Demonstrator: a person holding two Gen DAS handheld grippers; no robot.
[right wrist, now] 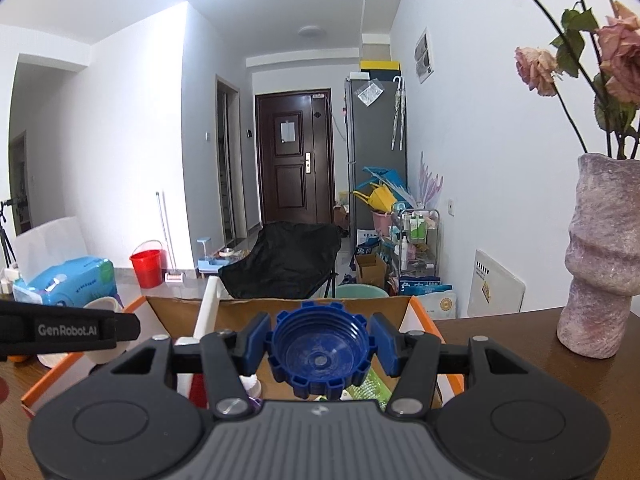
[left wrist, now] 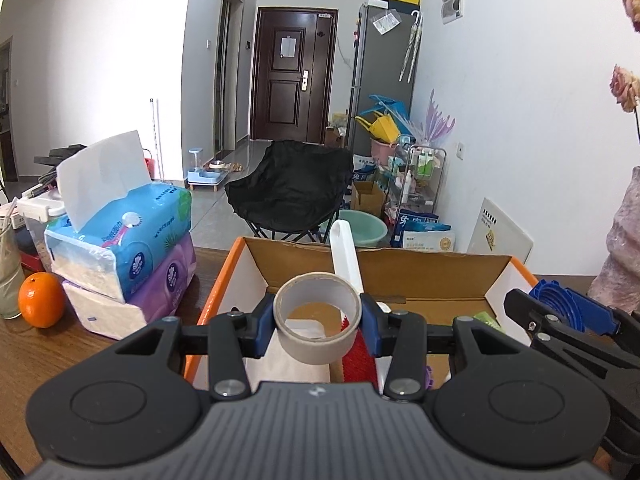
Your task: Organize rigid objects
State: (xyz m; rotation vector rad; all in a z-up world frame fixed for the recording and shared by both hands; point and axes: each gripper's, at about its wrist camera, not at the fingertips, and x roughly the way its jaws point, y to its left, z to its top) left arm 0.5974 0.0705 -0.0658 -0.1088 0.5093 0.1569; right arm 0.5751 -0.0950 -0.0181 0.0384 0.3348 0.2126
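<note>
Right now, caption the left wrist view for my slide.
Left gripper holds beige tape roll over orange-edged cardboard box.

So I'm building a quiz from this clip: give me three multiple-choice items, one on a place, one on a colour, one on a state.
1. Where does the orange lie?
A. on the table beside the stacked tissue packs
B. inside the cardboard box
C. on the black chair

2. What colour is the cap in the right gripper?
A. red
B. blue
C. white

3. What is the left gripper doing?
A. hanging open
B. shut on nothing
C. shut on the tape roll

Answers:
1 A, the orange sits by the tissue packs.
2 B, the cap in the right gripper is blue.
3 C, the left gripper pads press both sides of the tape roll.
</note>
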